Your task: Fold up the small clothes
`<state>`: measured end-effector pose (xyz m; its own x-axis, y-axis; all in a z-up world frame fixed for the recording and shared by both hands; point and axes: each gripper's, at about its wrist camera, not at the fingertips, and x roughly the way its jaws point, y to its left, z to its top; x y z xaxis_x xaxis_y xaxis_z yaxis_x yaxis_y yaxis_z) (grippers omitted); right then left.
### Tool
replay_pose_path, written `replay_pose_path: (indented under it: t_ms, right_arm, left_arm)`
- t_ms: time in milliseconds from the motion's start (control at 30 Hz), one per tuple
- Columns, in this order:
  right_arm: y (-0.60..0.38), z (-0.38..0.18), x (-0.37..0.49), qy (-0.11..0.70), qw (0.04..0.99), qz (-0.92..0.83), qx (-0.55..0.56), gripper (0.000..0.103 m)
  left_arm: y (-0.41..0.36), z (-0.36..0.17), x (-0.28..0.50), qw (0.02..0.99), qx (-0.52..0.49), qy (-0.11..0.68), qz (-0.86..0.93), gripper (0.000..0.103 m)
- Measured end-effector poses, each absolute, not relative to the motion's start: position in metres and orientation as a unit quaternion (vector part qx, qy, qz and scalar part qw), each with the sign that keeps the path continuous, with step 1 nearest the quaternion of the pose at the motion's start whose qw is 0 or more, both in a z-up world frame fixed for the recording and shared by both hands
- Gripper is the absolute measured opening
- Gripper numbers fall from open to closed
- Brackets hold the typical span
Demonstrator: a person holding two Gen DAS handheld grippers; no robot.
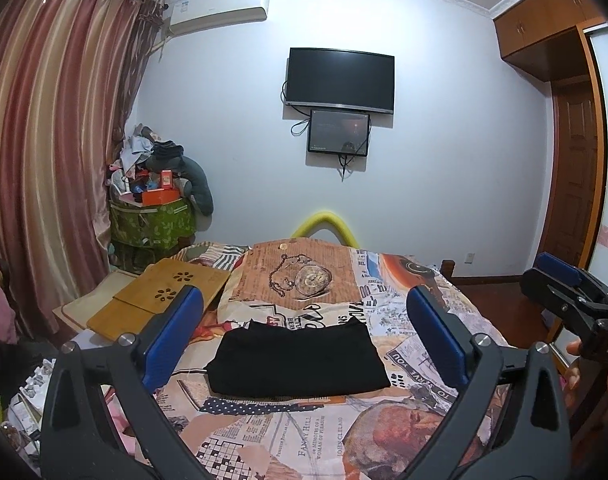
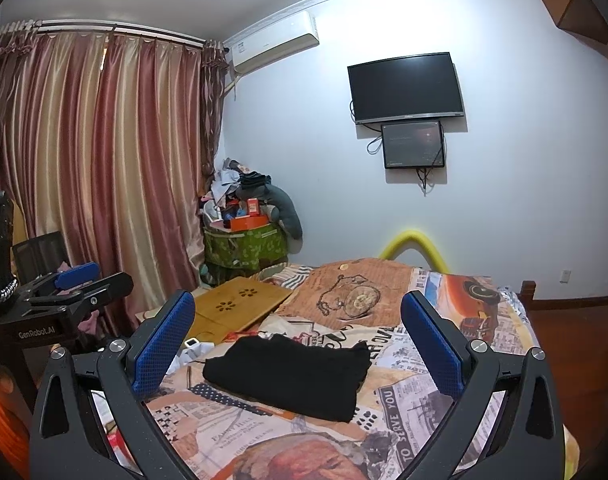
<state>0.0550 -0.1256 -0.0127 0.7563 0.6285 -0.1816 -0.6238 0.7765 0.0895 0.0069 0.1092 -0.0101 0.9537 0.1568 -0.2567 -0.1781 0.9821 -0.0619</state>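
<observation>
We hold the left hand-held gripper point(image 1: 304, 328) and right hand-held gripper point(image 2: 298, 334) w/ jaws spread wide, nothing between the blue pads point(image 1: 172, 340), both hovering over the bed point(image 1: 288, 432). The black garment point(image 1: 298, 360) lies folded into a neat rectangle on the newspaper-print bedspread, approx. centred ahead of both grippers, apart from them. A wooden lap tray point(image 2: 236, 304) sits on the bed's far left, beyond the garment.
</observation>
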Motion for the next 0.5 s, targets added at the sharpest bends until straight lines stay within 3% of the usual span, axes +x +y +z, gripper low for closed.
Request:
replay_pose_path:
  t_ms: [500]
  right_arm:
    - [-0.1284,-0.0078,0.0536,0.104,0.938,0.331,0.018,0.102]
  left_arm:
    - [0.1114,-0.0116,0.0100,0.987,-0.040,0.132,0.082,0.103]
